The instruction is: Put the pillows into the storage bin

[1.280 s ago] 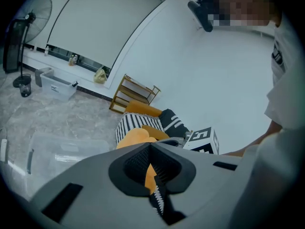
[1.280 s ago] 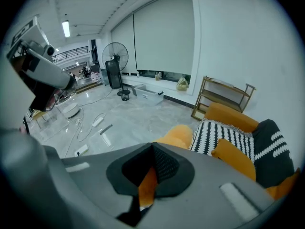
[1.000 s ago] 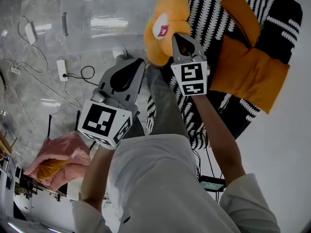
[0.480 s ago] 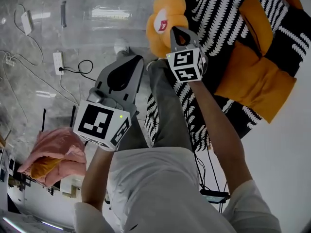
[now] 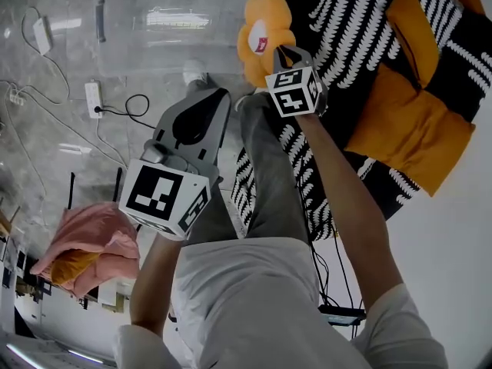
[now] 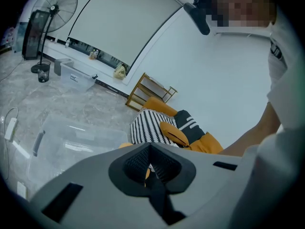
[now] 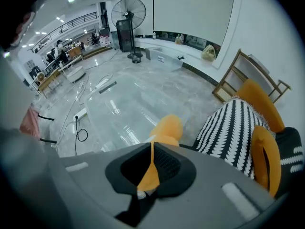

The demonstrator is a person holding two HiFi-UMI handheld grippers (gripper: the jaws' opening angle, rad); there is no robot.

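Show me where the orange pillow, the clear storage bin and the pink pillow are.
orange pillow [image 5: 267,15], head view, on its upper lobe above the white label.
clear storage bin [image 5: 165,48], head view, on a bare see-through panel.
pink pillow [image 5: 100,233], head view, on its upper face.

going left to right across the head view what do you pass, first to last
pink pillow → left gripper → yellow plush pillow → orange cushion
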